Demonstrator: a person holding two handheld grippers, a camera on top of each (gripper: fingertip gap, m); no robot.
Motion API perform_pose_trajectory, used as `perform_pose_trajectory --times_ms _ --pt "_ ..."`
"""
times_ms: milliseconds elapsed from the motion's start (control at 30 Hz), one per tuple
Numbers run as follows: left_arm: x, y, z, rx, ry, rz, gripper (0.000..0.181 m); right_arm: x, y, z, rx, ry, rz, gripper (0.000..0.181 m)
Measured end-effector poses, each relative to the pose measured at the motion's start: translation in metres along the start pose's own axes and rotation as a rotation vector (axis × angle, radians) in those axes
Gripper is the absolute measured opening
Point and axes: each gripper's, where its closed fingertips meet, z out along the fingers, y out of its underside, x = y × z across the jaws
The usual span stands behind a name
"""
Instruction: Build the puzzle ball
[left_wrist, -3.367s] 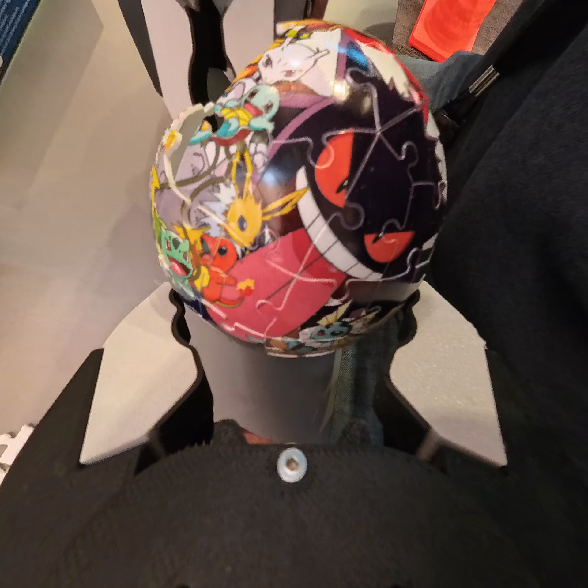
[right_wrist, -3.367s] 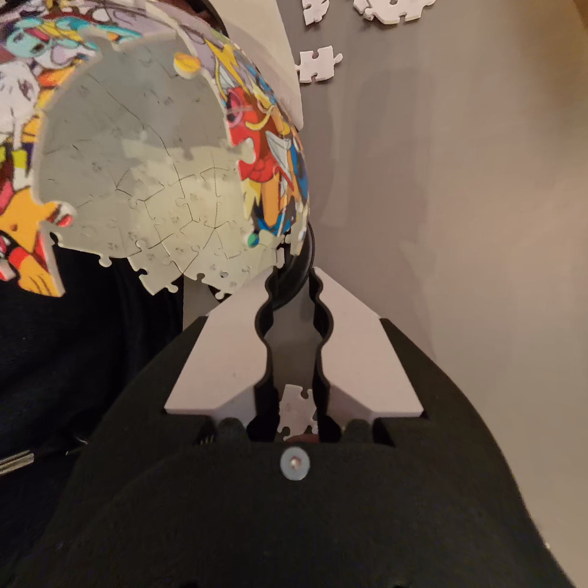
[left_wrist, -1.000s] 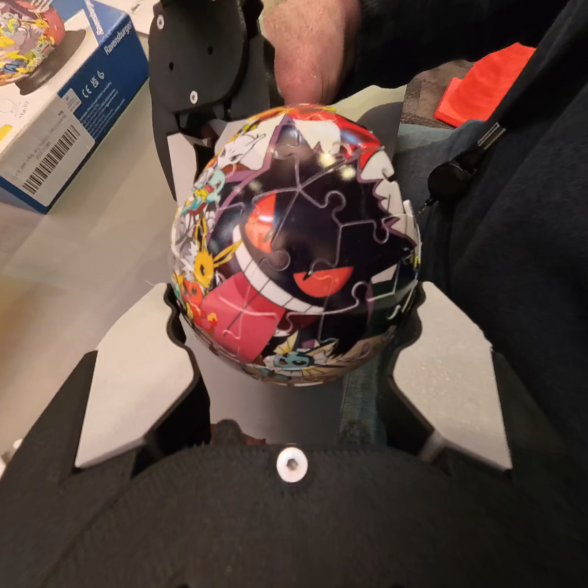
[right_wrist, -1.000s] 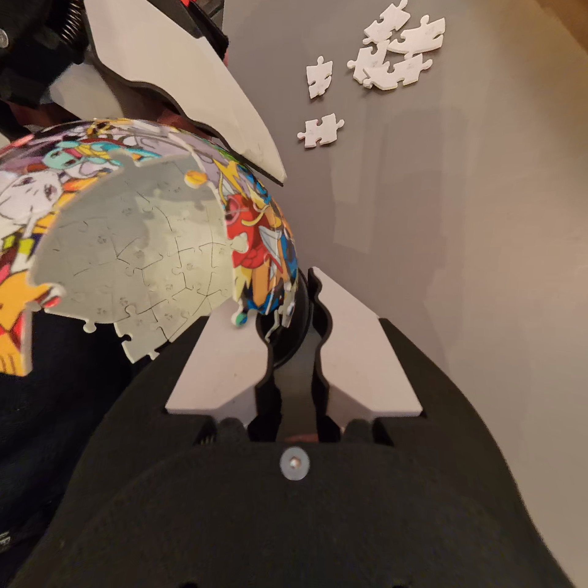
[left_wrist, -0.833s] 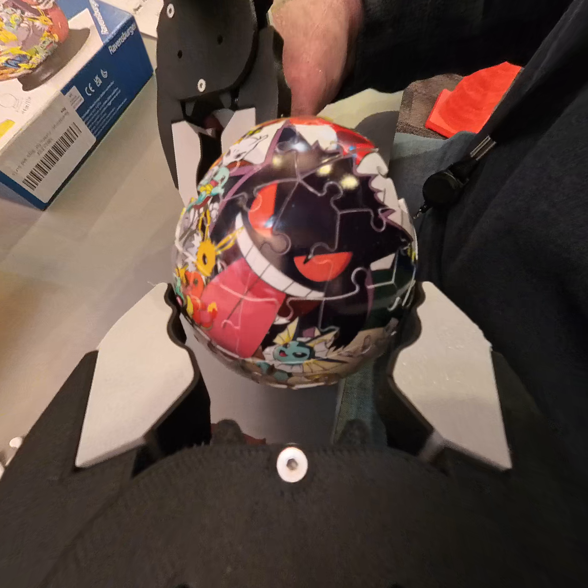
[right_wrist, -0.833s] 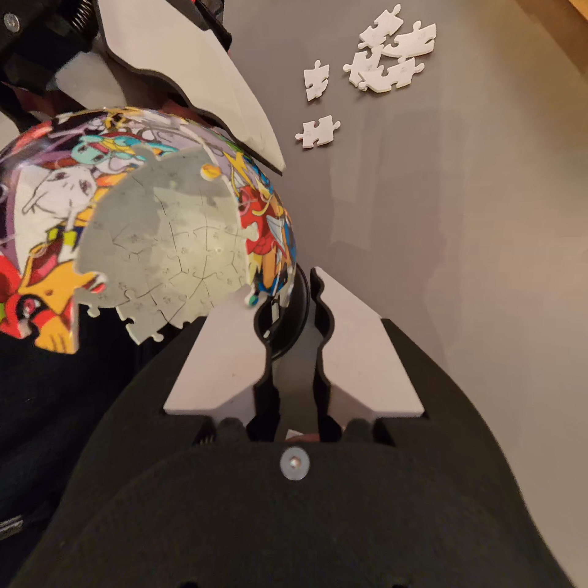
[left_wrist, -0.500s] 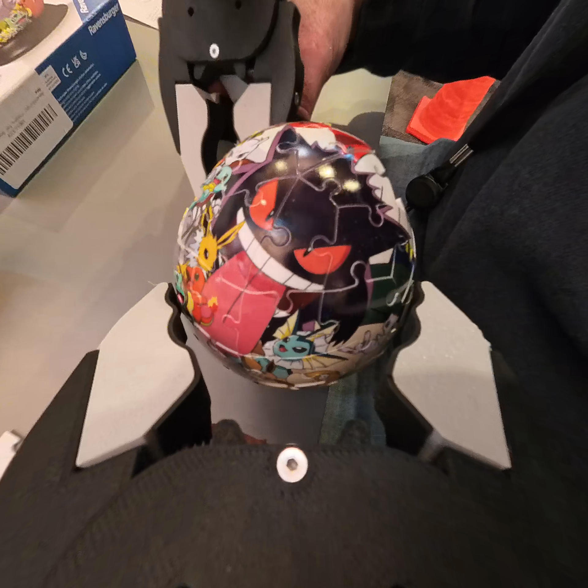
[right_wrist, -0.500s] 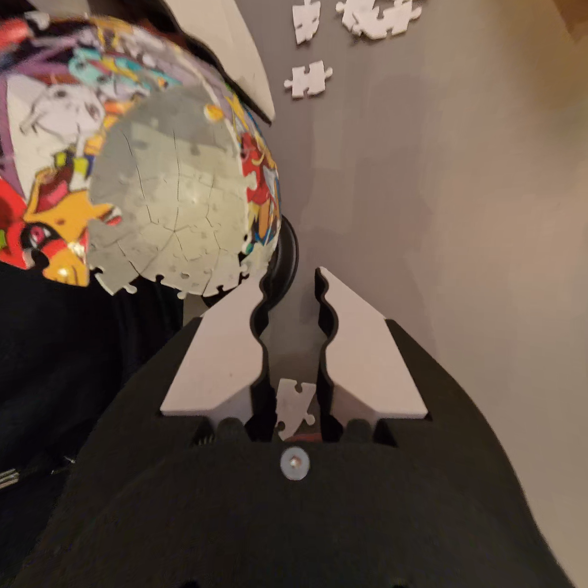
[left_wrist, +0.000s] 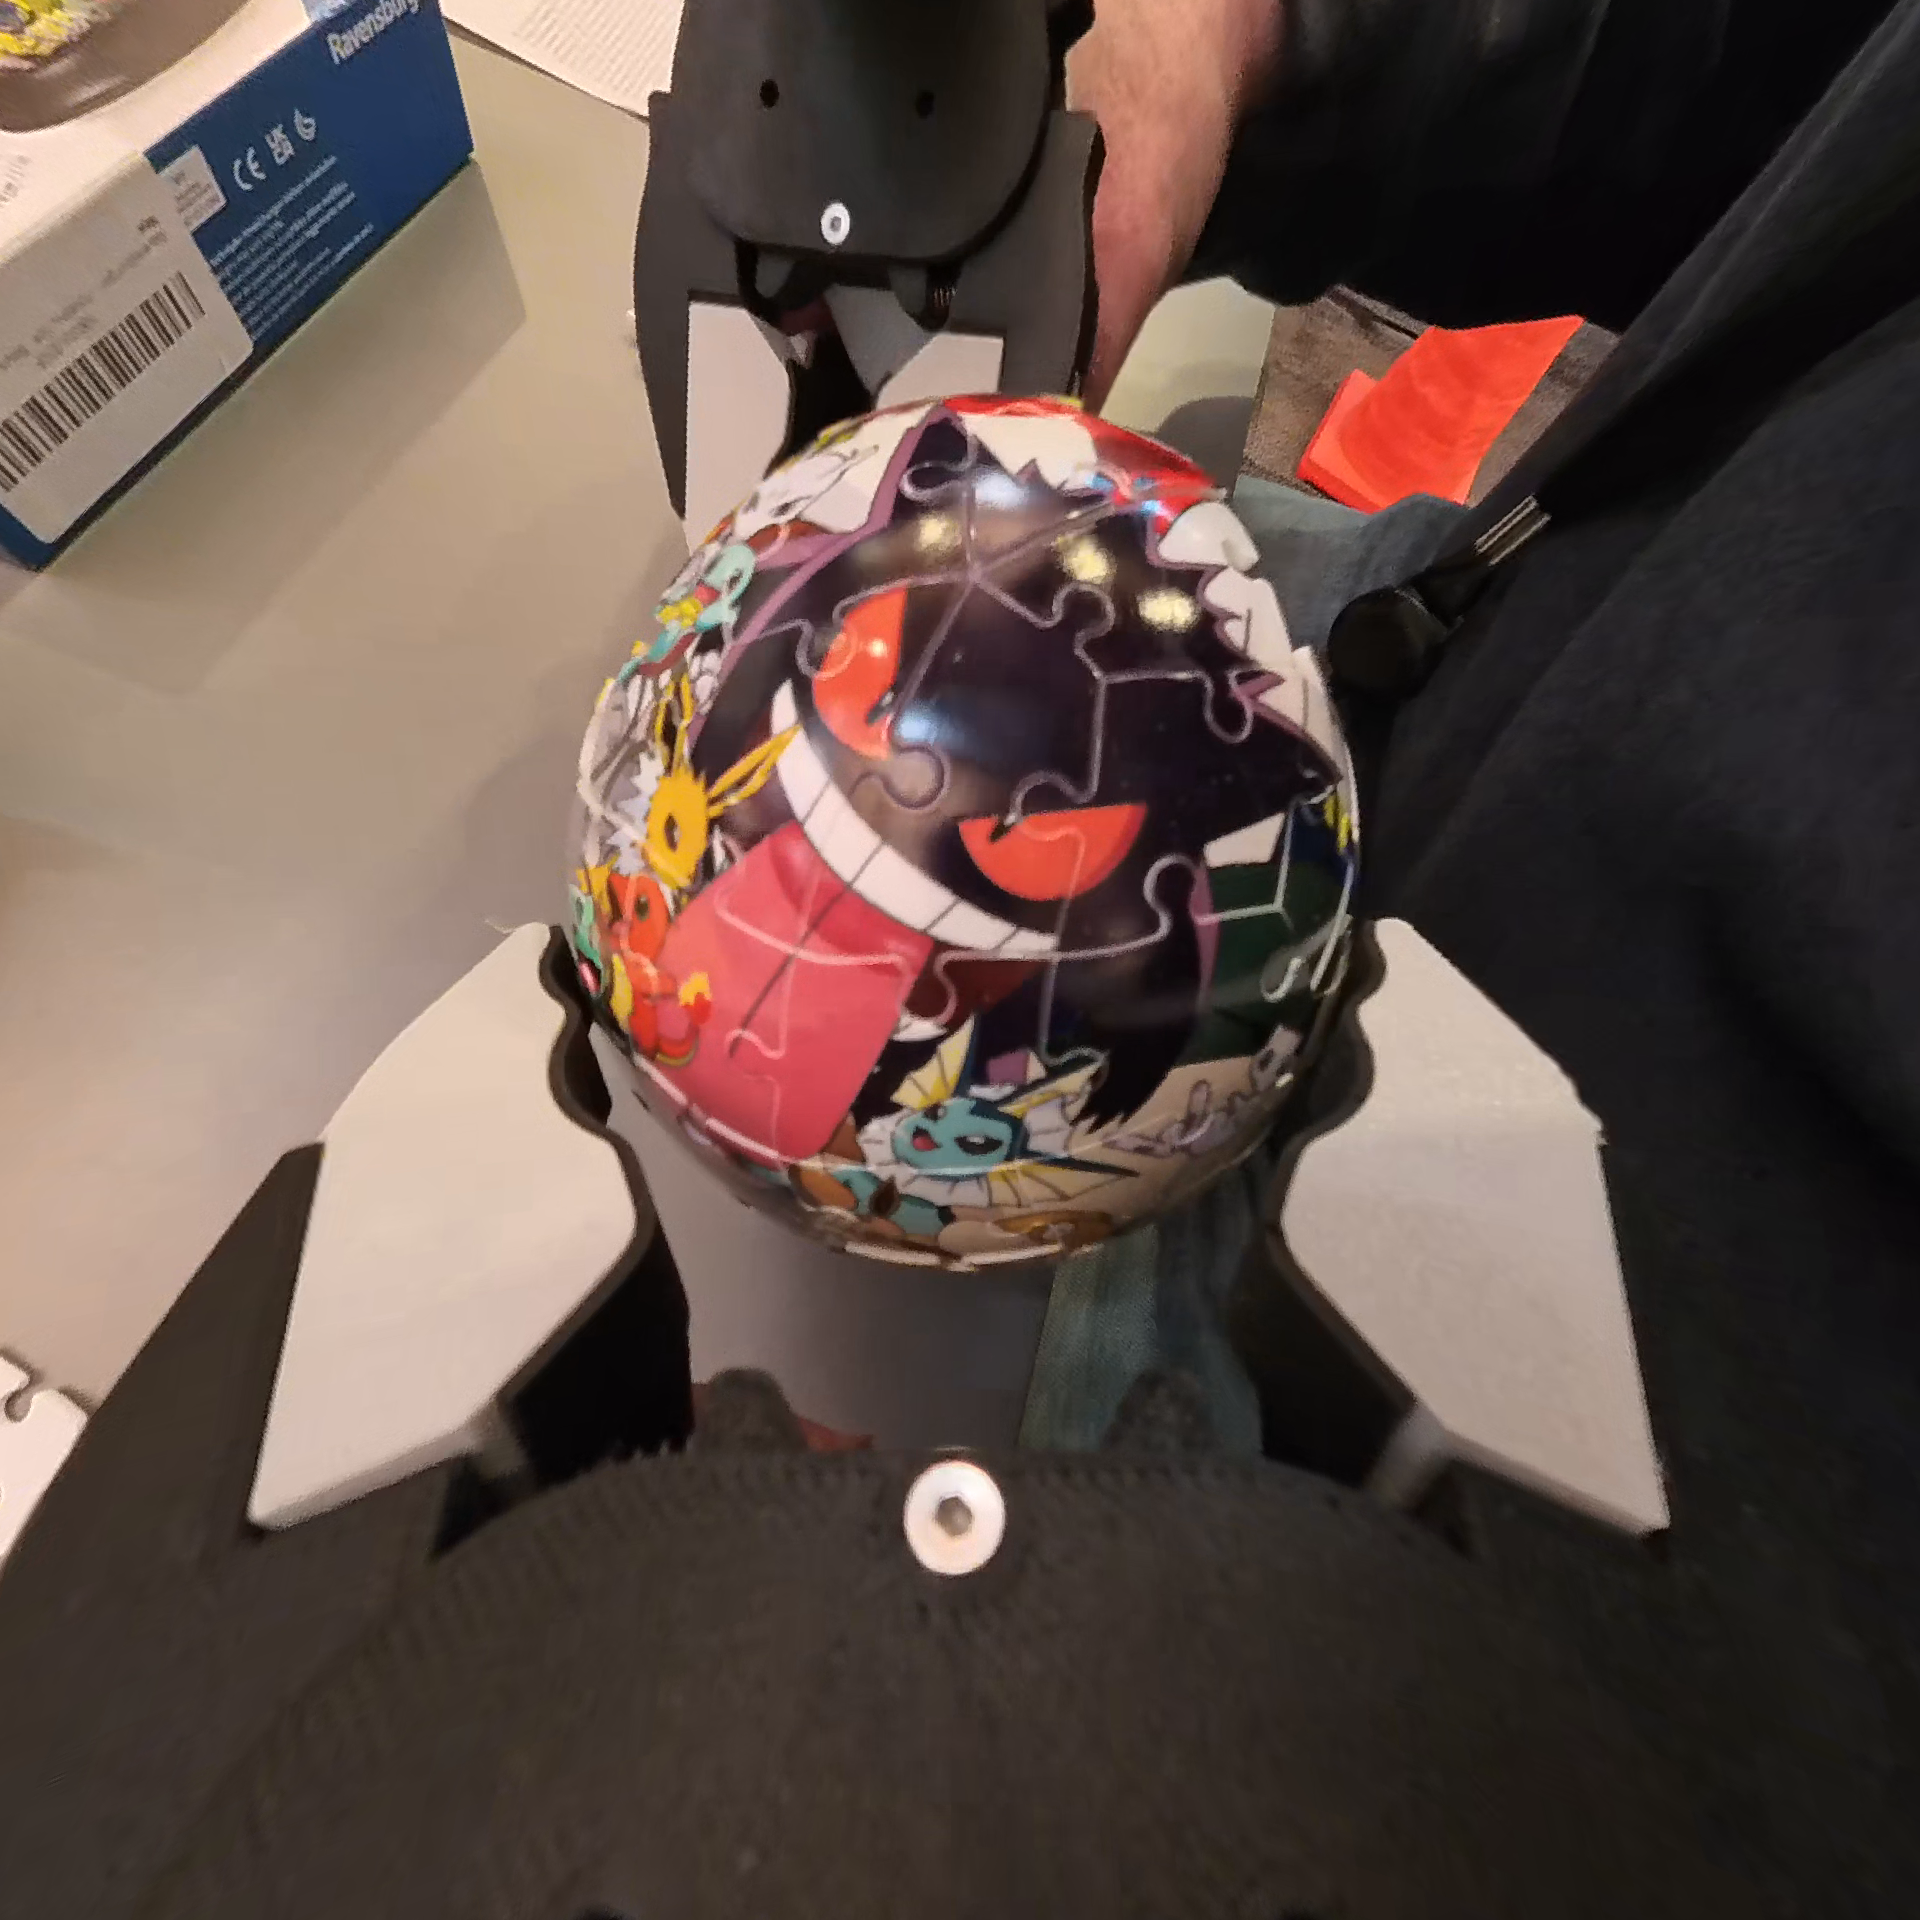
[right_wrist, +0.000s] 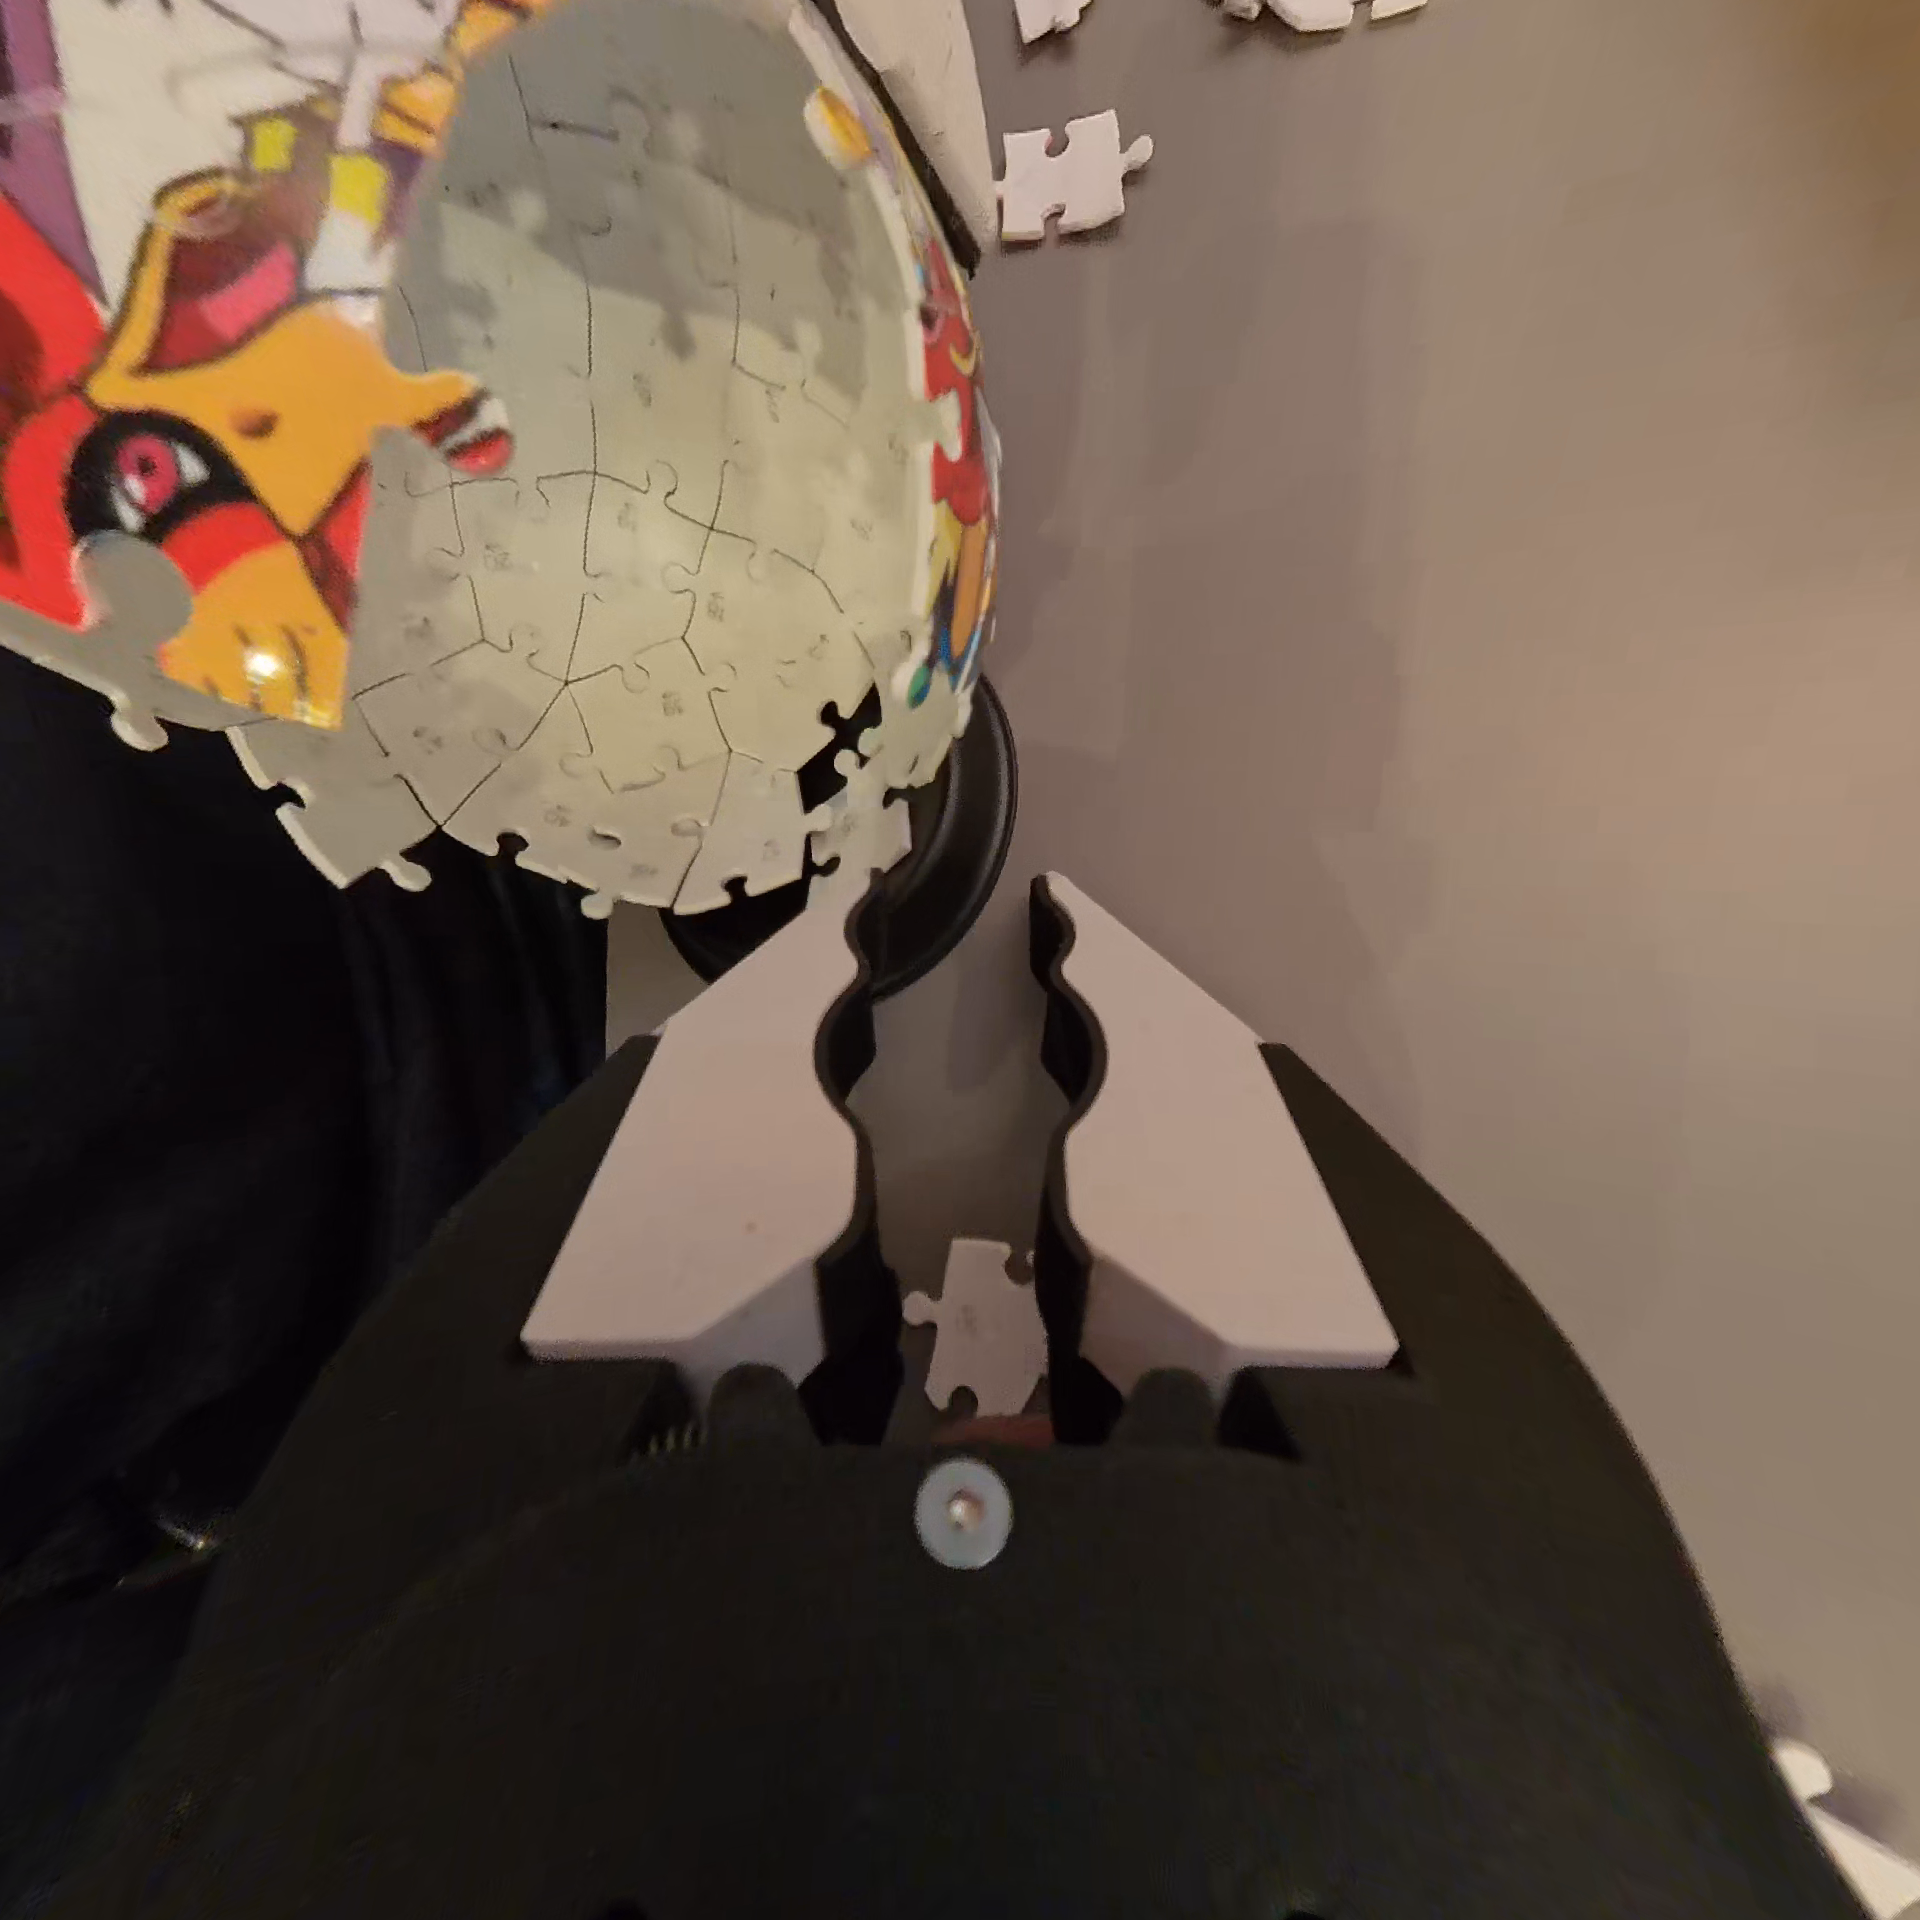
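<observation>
The left claw (left_wrist: 961, 961) is clenched around the puzzle ball (left_wrist: 961, 842), held above the near edge of the grey bench (left_wrist: 260, 727). The right claw (right_wrist: 951, 914), fingers parted and gripping nothing, sits just beside the ball's unfinished opening, with a loose puzzle piece (right_wrist: 977, 1320) seen low between its fingers.

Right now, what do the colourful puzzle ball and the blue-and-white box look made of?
Colourful puzzle ball: looks like rigid curved plastic pieces with a glossy print, since highlights glint on it; its inner face is matt pale grey.
Blue-and-white box: probably printed cardboard with a slight sheen, judging by its crisp folded edges.
</observation>
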Motion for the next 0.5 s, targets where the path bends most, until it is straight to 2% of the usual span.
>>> perform_pose_trajectory --times_ms 167,400,500 --pt "0.002 0.004 -0.003 -0.008 -0.003 0.001 0.132 -0.004 -0.005 0.010 -0.011 0.035 -0.021 0.034" --pt "0.005 0.006 -0.004 -0.014 0.002 0.011 0.132 -0.001 -0.007 0.015 -0.021 0.120 -0.113 0.029" --pt "0.005 0.007 -0.006 -0.011 -0.002 0.012 0.132 -0.004 -0.007 0.015 -0.019 0.121 -0.142 0.022"
